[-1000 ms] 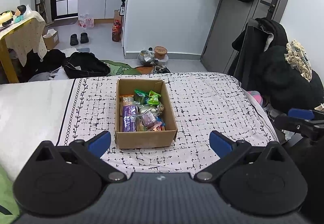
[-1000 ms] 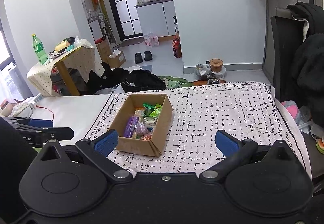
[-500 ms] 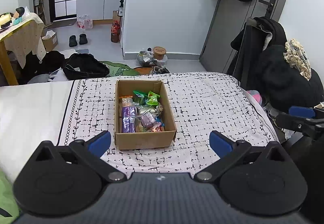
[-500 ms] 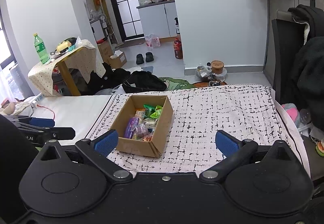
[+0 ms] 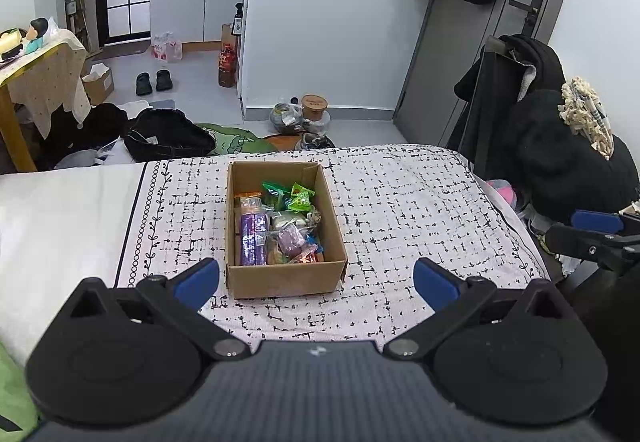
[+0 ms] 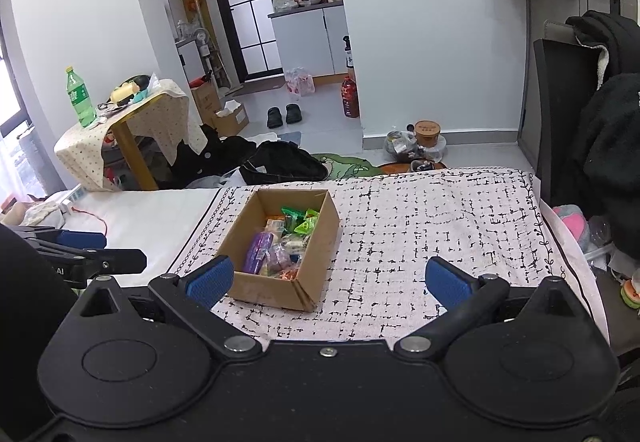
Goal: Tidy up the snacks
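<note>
While both grippers gape empty, the box (image 5: 280,226) of snacks (image 5: 276,226) lies lengthwise straight ahead of the left gripper (image 5: 316,278), left of the right gripper (image 6: 328,282).

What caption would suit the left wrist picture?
Open left gripper faces a cardboard box of wrapped snacks on a patterned bedspread.

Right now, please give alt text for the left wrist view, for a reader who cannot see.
An open cardboard box of colourful snack packets sits on a patterned bedcover, directly ahead of the open, empty left claw.
</note>
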A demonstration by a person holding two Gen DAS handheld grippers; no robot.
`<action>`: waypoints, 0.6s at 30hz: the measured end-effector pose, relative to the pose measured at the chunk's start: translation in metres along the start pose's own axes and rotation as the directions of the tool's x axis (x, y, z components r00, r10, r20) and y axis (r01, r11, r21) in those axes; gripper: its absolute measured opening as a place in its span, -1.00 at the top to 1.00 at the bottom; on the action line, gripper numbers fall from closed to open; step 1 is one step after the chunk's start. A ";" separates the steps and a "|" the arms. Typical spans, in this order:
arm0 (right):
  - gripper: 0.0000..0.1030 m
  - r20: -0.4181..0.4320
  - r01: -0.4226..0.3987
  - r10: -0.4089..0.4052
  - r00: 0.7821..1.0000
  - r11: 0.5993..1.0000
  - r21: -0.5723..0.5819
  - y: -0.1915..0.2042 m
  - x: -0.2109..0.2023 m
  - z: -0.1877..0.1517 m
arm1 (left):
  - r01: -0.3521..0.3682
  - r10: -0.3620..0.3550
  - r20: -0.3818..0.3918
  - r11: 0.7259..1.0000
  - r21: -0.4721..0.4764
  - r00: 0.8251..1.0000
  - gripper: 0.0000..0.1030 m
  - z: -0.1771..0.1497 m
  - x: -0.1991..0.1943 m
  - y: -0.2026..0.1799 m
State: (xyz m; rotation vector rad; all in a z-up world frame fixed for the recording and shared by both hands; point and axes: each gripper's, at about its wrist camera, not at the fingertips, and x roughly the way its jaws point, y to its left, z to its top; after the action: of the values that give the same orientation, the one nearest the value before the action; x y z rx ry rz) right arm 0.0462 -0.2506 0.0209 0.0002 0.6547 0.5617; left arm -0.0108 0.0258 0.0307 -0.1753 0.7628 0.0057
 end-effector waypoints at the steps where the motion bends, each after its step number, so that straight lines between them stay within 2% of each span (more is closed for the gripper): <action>1: -1.00 0.001 0.001 -0.001 1.000 1.000 0.000 0.000 -0.001 0.000 | 0.000 0.000 0.001 1.000 0.000 1.000 -1.00 0.000 0.000 0.000; 18: -1.00 0.007 0.001 -0.001 1.000 1.000 0.013 -0.006 -0.005 0.000 | -0.005 0.005 0.024 1.000 0.007 1.000 -0.99 0.004 -0.010 -0.001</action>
State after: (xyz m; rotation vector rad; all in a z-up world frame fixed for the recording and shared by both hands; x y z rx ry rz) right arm 0.0456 -0.2580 0.0226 0.0139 0.6517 0.5568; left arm -0.0159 0.0262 0.0406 -0.1661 0.7393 0.0098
